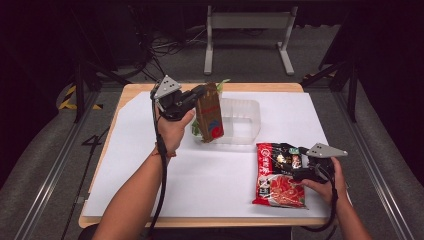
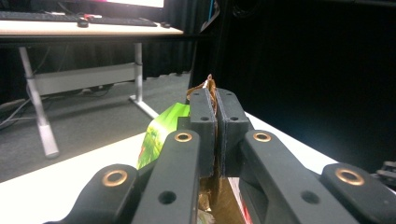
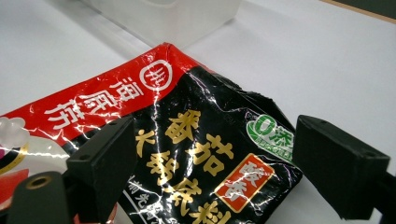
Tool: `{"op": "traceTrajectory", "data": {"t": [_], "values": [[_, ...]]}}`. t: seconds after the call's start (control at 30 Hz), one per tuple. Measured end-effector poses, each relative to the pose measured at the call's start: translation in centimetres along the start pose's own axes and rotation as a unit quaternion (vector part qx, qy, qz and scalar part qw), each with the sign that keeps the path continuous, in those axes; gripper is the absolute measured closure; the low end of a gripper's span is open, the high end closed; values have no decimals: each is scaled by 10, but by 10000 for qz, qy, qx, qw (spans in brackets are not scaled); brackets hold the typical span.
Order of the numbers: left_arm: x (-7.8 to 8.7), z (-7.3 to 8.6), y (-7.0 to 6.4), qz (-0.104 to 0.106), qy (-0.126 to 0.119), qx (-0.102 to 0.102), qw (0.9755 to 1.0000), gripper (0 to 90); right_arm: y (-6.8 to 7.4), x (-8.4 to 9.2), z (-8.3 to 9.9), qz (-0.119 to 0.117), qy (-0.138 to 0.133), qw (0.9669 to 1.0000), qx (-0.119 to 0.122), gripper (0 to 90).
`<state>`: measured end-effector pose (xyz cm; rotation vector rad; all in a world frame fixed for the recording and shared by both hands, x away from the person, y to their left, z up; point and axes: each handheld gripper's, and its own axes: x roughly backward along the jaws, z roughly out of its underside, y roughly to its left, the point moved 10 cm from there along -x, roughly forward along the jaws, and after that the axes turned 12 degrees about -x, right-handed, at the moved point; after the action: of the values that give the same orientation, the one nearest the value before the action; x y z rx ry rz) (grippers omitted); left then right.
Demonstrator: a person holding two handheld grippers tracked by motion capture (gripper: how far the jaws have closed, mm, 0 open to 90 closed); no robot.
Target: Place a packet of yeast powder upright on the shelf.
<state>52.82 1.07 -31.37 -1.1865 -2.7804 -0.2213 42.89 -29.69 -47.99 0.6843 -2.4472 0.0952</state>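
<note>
Brown packet (image 1: pixel 210 112) hangs upright, long axis vertical, from left claw (image 1: pixel 201 93)

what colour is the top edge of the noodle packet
Red with white characters, above a black panel on the noodle packet; clearest in the right gripper view.

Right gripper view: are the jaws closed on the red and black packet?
No, the right gripper has its jaws standing wide apart, and the red and black packet lies on the table between them, unpinched.

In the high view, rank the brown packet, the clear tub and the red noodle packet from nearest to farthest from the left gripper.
1. Brown packet: clamped in the left gripper.
2. Clear tub: just right of it.
3. Red noodle packet: near right, by the right gripper.
</note>
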Motion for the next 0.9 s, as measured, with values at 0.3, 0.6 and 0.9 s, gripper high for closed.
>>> {"op": "traceTrajectory", "data": {"t": [0.3,0.6,0.9], "values": [[-24,-2,-5,-144,127,-172,9997,873,0,-2,2,5,60,10000,41,147],[-48,-7,-7,-472,301,-458,9974,873,0,-3,4,-11,92,9999,78,148],[-73,-4,-6,-820,545,-776,9921,873,0,-3,4,-11,103,9999,82,148]]}}
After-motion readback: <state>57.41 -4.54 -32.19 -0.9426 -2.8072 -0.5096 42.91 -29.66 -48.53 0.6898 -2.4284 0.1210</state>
